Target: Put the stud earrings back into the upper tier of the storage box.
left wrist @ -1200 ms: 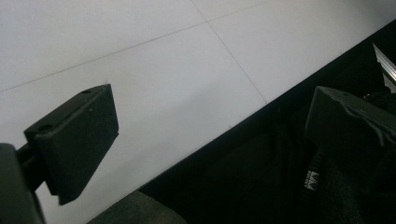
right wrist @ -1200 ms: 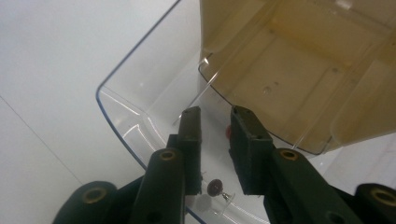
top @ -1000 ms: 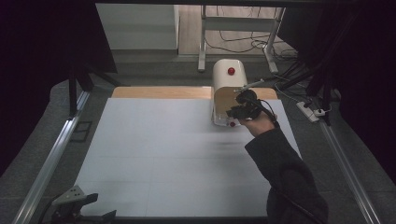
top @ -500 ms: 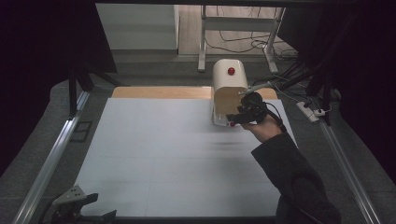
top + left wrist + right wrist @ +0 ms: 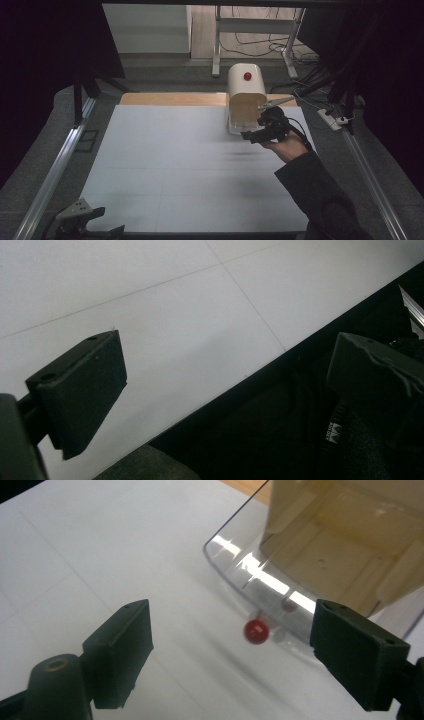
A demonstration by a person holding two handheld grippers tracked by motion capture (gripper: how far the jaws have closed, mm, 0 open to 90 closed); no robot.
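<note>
Right gripper (image 5: 230, 640): you hold it low before the clear tray, jaws wide apart with nothing between the pads; they have just been opening, I think to release the bead.
Red bead (image 5: 256, 630): it lies on the white table (image 5: 165, 165), just outside the tray's rim, between your jaws but touching neither.
Clear tray (image 5: 235, 565): it sits under the cream box, probably to catch beads; a red spot shows behind its wall, maybe only a reflection.
Cream box (image 5: 246, 95): it stands upright at the far edge, a red button on top.
Left gripper (image 5: 220, 390): it rests at the near table edge, jaws apart, empty.
</note>
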